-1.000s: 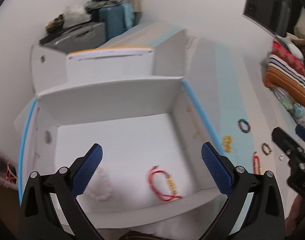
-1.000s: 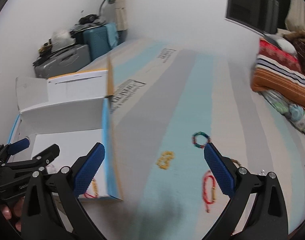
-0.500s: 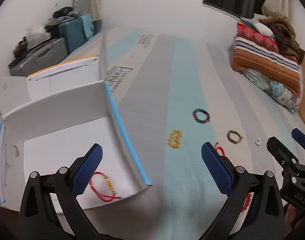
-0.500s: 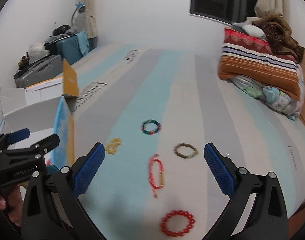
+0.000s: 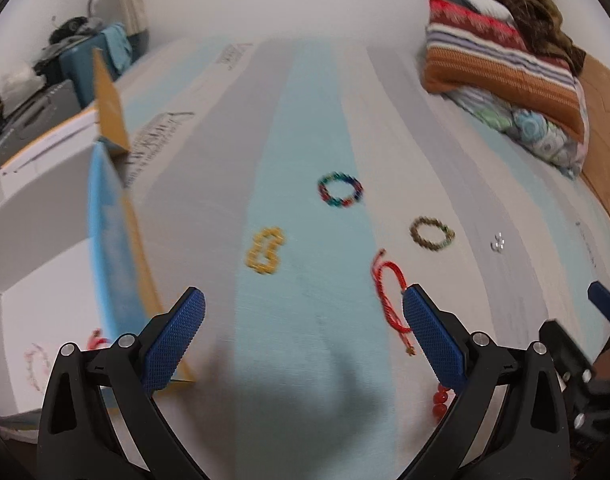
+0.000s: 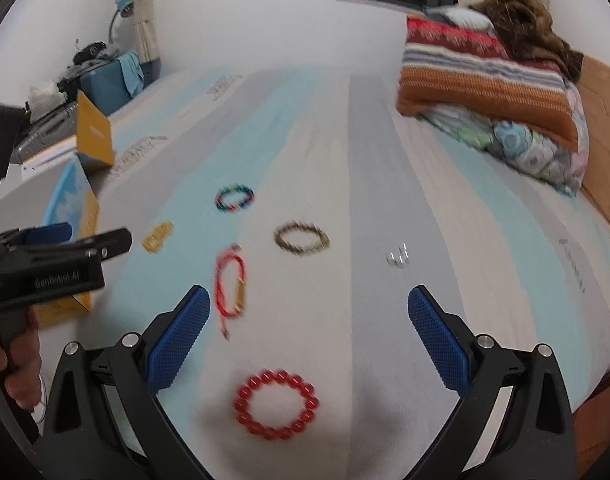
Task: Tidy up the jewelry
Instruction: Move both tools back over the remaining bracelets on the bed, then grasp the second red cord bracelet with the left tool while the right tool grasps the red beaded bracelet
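on the bed [image 6: 385,160] the box [image 5: 45,240] sits off to the left with two bracelets inside, the other bracelets are scattered to its right, the tiny rings [image 6: 399,258] furthest right, and folded blankets [image 6: 485,76] piled at the far right corner.

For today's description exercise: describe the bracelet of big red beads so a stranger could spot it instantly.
Start at the striped bed cover, where the jewelry lies loose. The red bead bracelet is nearest the right gripper, apart from the rest. Its big round glossy red beads are unlike the thin red cord bracelet.
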